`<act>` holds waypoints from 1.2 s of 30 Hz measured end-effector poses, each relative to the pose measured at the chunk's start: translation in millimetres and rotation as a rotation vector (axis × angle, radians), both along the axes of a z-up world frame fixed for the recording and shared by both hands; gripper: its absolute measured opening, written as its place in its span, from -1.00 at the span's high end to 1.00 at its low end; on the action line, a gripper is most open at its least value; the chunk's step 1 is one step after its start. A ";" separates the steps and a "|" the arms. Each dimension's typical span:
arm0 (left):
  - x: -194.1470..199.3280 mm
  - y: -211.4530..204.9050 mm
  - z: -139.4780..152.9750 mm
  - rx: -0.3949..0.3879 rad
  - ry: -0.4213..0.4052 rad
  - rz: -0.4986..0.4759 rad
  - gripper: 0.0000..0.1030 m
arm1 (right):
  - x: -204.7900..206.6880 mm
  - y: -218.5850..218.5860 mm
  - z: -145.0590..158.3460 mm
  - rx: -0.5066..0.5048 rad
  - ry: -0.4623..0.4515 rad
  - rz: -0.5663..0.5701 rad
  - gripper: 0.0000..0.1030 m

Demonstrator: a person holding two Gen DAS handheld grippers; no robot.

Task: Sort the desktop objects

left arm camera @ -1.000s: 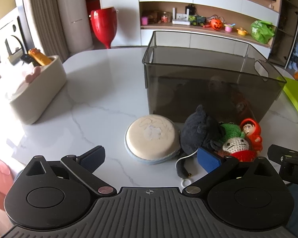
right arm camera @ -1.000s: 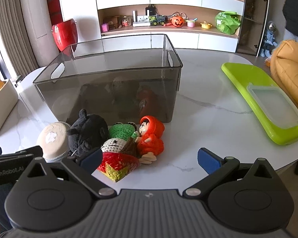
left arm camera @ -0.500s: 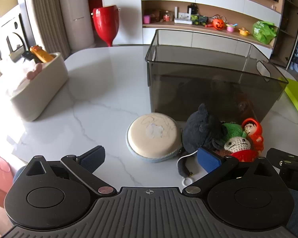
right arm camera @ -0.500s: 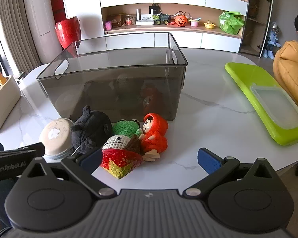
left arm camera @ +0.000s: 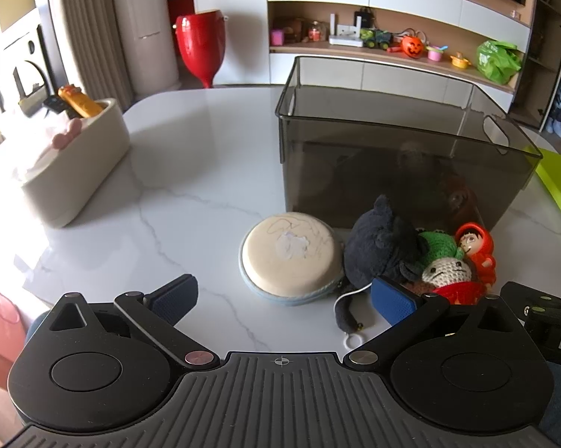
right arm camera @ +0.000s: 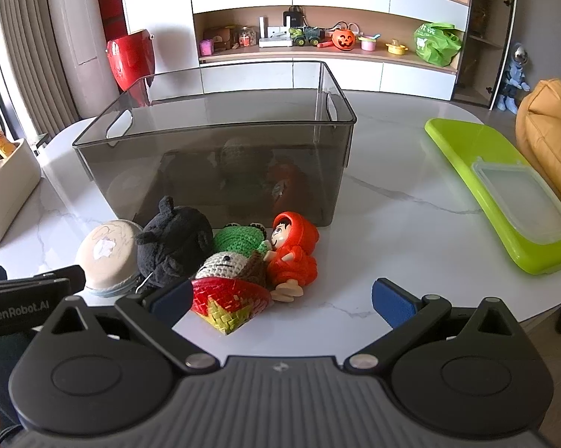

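A smoky plastic bin [right arm camera: 213,171] stands on the marble table [left arm camera: 168,194]; toys huddle against its front: round cream pouch [left arm camera: 290,259], black plush [right arm camera: 174,246], red-hooded doll [right arm camera: 293,252]. Both left gripper [left arm camera: 282,296], lettered "GenRobot.AI", and right gripper [right arm camera: 280,296] gape, holding nothing.

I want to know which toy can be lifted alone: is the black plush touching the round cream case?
Touching. The left wrist view shows the black plush leaning against the edge of the round cream case, with no table visible between them.

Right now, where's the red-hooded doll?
In the right wrist view the doll lies on the table before the grey bin, rightmost in the toy pile, touching the green crochet toy.
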State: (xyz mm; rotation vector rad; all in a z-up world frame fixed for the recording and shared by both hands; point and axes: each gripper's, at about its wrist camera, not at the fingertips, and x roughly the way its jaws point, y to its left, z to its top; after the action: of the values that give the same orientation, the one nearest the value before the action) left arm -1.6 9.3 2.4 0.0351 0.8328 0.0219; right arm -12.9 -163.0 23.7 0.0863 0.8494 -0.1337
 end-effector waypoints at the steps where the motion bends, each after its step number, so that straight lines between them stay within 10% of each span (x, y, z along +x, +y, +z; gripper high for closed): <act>1: 0.0 0.0 0.0 0.001 0.000 0.000 -1.00 | -0.5 0.3 0.0 -0.001 0.000 0.000 -1.00; 36: 8.6 3.2 2.8 0.035 0.009 -0.003 -1.00 | 2.6 -2.9 7.3 -0.007 -0.010 0.005 -1.00</act>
State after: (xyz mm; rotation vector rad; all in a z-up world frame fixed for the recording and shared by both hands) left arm 6.9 12.5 5.2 0.0695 0.8414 0.0338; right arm -10.3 -165.9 30.9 0.0784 0.8394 -0.1315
